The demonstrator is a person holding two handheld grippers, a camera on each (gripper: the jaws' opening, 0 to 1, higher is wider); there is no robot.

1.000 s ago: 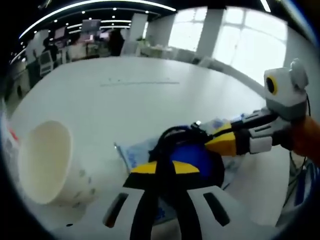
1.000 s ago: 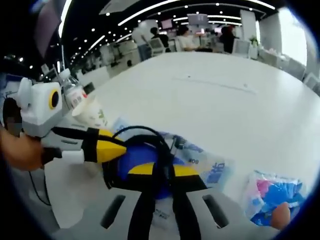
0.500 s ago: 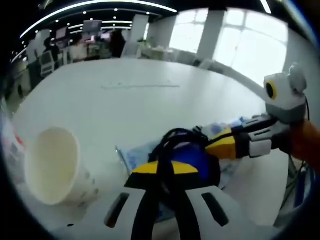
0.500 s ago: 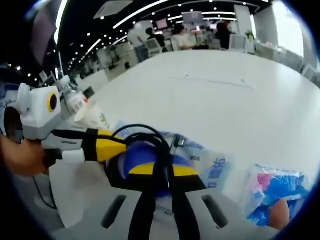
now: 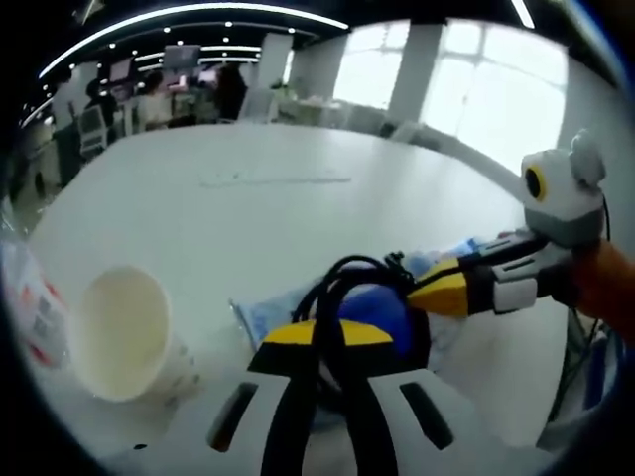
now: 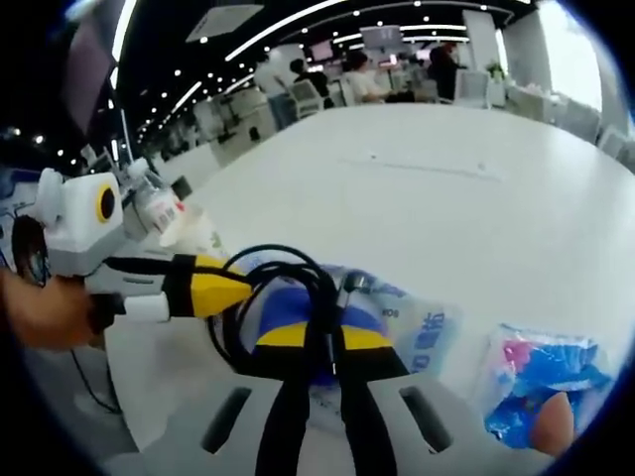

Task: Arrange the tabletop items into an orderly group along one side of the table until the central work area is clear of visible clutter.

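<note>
Nearest, both tongs meet at the coiled black cable [image 5: 349,288], which lies on a blue object [image 5: 375,309] resting on a pale printed packet [image 6: 422,337]; the cable serves as landmark. In the left gripper view the left tongs [image 5: 319,342] have their yellow tips drawn together at the coil's near edge and appear to pinch a loop, though actual contact is masked by the tips. In the right gripper view the right tongs [image 6: 317,342] are likewise closed against the coil, apparently on a strand.

Risks, as judged:
- With two grips on one loose coil, opposed pulls could unwind it and scatter loops across the surface [image 5: 248,208].
- Lifting the cable may drag the blue object and packet along.

Left of the cable, well apart, a paper cup [image 5: 124,332] lies on its side and could roll if nudged; a bottle [image 6: 159,203] stands just past it. Right of the cable, a blue-pink wrapper [image 6: 541,382] lies apart.

Unclear: what the blue object is, and where the cable's ends run. The bottle is cut off at the frame edge.
</note>
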